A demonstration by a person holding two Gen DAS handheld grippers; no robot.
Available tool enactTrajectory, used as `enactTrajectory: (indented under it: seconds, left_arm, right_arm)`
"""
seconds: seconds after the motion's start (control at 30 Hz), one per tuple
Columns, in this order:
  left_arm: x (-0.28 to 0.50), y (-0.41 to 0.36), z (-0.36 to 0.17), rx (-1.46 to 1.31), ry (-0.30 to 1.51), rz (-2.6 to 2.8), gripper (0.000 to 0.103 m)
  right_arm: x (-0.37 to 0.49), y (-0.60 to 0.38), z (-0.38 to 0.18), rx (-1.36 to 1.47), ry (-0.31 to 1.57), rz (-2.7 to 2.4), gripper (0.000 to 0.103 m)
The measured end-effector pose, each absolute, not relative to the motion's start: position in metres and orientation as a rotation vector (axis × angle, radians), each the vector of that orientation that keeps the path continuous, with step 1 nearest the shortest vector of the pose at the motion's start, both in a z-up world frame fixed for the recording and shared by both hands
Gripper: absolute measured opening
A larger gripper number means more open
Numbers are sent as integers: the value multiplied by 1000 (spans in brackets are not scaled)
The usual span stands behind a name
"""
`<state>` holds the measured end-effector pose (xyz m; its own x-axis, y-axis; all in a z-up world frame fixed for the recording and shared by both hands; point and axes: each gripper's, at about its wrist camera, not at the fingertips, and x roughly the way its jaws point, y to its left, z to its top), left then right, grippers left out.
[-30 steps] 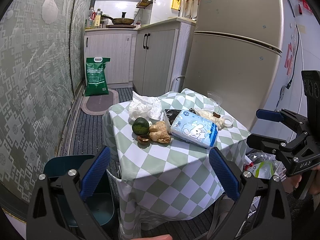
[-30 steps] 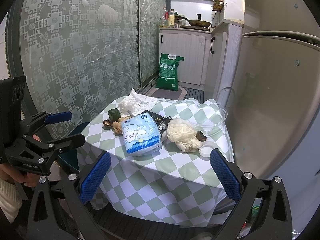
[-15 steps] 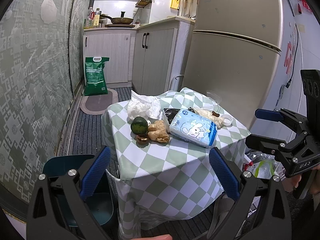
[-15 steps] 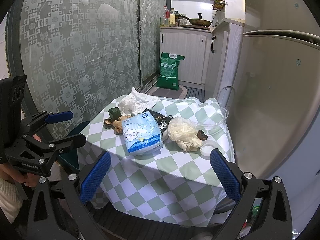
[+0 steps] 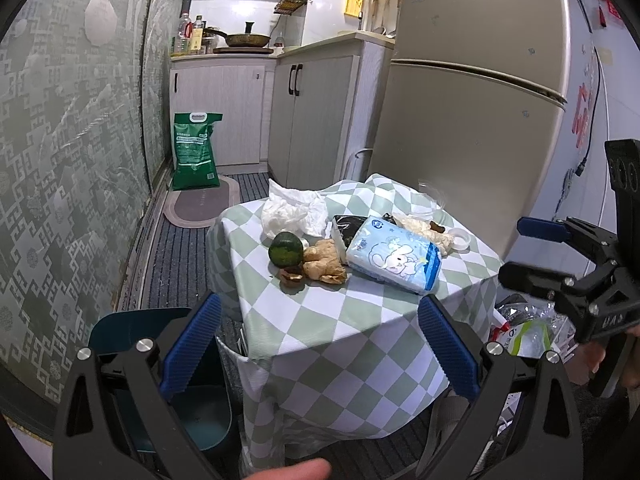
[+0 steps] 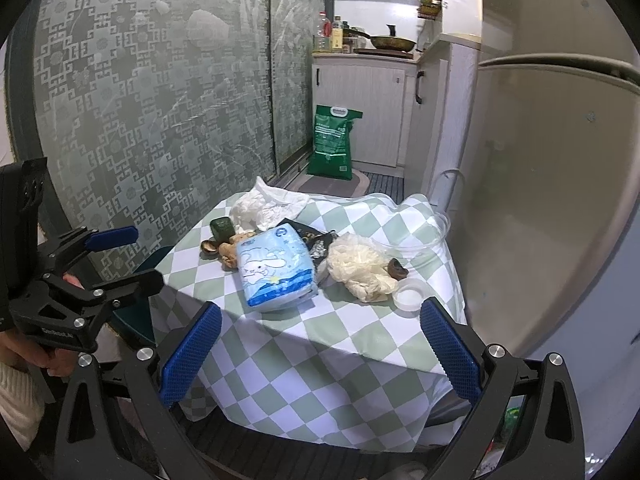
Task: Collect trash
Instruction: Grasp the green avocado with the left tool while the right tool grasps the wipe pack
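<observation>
Left wrist view: table (image 5: 360,308) slightly farther.

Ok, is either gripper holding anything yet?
No, the left gripper and right gripper both hang open and empty short of the table, with the trash untouched on it.

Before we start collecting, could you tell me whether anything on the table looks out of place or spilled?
Nothing is spilled. The clutter is the oddity: a crumpled white tissue, peel scraps and a crumpled plastic glove lie heaped around the blue tissue pack on the checked tablecloth.
</observation>
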<state>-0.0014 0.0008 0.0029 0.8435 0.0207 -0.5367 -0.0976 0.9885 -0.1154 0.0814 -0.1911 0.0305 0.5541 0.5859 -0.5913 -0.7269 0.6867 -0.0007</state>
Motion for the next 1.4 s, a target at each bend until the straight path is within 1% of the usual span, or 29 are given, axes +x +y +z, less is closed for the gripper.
enactTrajectory:
  seconds: [0.1, 0.17, 0.23, 0.37, 0.43, 0.47, 0.5, 0.53, 0.57, 0.67, 0.73, 0.83, 0.97, 1.03, 1.1, 1.17, 1.2, 1.27, 1.37, 1.4]
  left_arm:
    - [-3, 7, 3, -131, 555, 63, 100]
    - [-4, 15, 3, -156, 544, 75, 100]
    - [-4, 22, 2, -178, 542, 70, 100]
    - [-4, 26, 1, -191, 538, 68, 97]
    - [-1, 25, 2, -197, 539, 54, 87]
    - [3, 24, 3, -193, 545, 53, 85]
    - [7, 23, 2, -184, 553, 53, 81]
    - [11, 22, 2, -179, 559, 51, 74]
    - [17, 21, 1, -176, 574, 57, 71]
    - [31, 23, 1, -178, 601, 51, 66]
    - [38, 24, 3, -171, 611, 46, 57]
    - [53, 30, 6, -156, 635, 47, 55]
    - [70, 35, 2, -135, 670, 56, 54]
    - [76, 37, 0, -130, 682, 49, 44]
    - [83, 39, -4, -136, 698, 43, 39]
    - [87, 42, -8, -144, 709, 41, 38]
    - [88, 44, -9, -153, 712, 39, 40]
    - [89, 47, -11, -168, 706, 32, 41]
    - [91, 48, -14, -185, 709, 9, 41]
    - [92, 48, -17, -197, 714, -2, 40]
  right_arm:
    - [84, -193, 33, -237, 600, 812, 100]
    - [80, -191, 36, -246, 590, 830, 98]
    - [76, -187, 37, -266, 588, 845, 90]
    - [75, -183, 36, -279, 606, 867, 80]
    - [75, -184, 37, -272, 617, 877, 74]
    - [75, -184, 38, -266, 620, 883, 72]
    - [76, -184, 40, -263, 618, 887, 70]
    - [76, -184, 41, -260, 616, 891, 67]
    - [78, -183, 44, -253, 617, 897, 66]
    - [80, -176, 49, -254, 626, 922, 64]
    - [82, -171, 52, -286, 629, 936, 58]
    - [92, -168, 54, -311, 649, 938, 53]
    - [103, -165, 52, -329, 677, 938, 51]
    - [107, -162, 53, -349, 677, 941, 48]
    - [112, -158, 54, -359, 679, 945, 46]
    - [118, -156, 53, -361, 688, 950, 45]
    - [121, -154, 52, -363, 694, 954, 45]
    - [125, -150, 49, -367, 708, 966, 45]
    - [129, -145, 43, -381, 724, 980, 45]
    - [129, -143, 42, -383, 729, 983, 45]
